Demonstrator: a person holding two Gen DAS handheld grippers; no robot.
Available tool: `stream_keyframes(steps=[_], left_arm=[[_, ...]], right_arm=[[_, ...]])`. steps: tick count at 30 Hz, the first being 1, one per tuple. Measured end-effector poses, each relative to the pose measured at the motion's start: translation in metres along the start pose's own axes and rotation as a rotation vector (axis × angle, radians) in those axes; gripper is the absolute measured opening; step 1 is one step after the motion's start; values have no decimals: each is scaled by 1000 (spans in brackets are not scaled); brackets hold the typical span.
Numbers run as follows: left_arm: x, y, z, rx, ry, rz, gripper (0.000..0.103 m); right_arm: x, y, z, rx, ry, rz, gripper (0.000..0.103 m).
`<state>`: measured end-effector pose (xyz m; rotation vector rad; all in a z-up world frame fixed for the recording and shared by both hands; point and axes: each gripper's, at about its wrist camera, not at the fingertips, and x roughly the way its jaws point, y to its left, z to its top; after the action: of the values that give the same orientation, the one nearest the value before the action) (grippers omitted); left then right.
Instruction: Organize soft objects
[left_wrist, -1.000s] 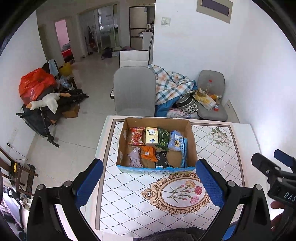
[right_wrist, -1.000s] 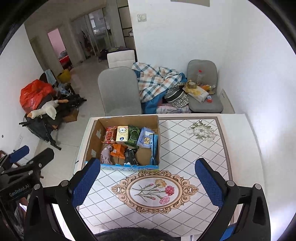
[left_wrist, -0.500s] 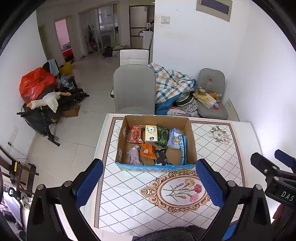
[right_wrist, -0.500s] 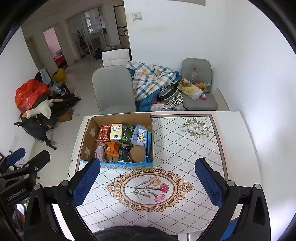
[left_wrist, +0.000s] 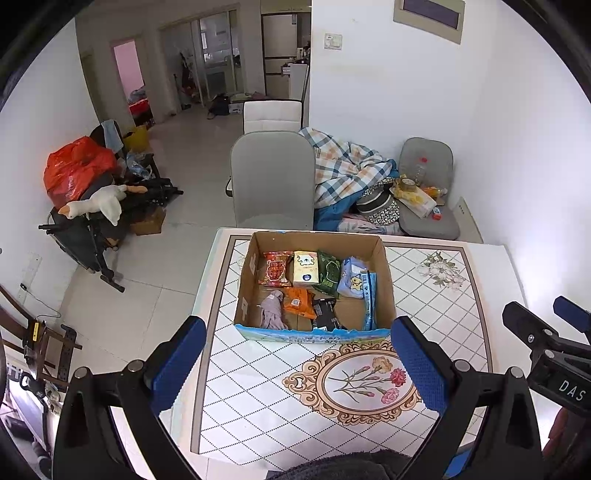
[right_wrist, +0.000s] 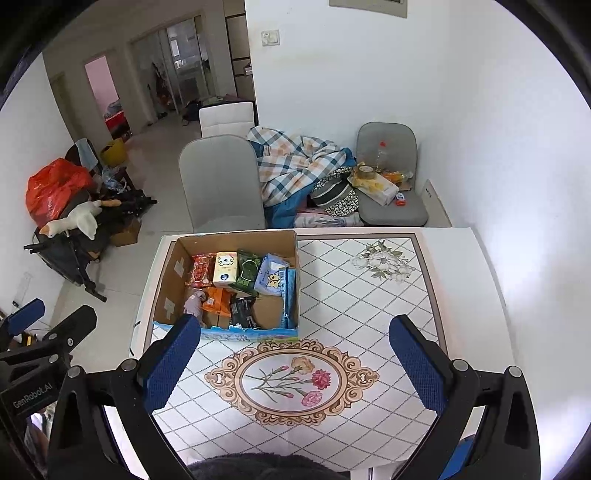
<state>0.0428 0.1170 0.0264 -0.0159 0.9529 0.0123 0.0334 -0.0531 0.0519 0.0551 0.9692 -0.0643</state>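
Hovering with jaws spread wide and empty, the left gripper (left_wrist: 297, 363) and right gripper (right_wrist: 293, 363) face the cardboard box (left_wrist: 384, 273) of soft packets ahead; a grey chair (left_wrist: 272, 184) stands beyond the table (left_wrist: 258, 387).

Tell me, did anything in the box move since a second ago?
No. The cardboard box and its packets lie as before, and nothing was picked up or let go. Only the cameras drifted a little: the left gripper and right gripper shifted slightly above the table, the right one sliding rightward, both still wide open and empty.
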Motion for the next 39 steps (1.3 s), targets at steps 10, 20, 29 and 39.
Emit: stream_keyframes(steps=[10,20,29,39], left_arm=[[1,0,1,1,13,2,102],[3,-1,1,6,17,-3,102],[4,-3,1,15,20,-6,102],[4,-5,4,20,21,-9,102]], right_arm=[[4,3,-2,0,12,-15,103],[2,2,-2,11,9,-23,103],[3,-3,0,31,8,-29,103],[2,-3,0,29,9,-35,103]])
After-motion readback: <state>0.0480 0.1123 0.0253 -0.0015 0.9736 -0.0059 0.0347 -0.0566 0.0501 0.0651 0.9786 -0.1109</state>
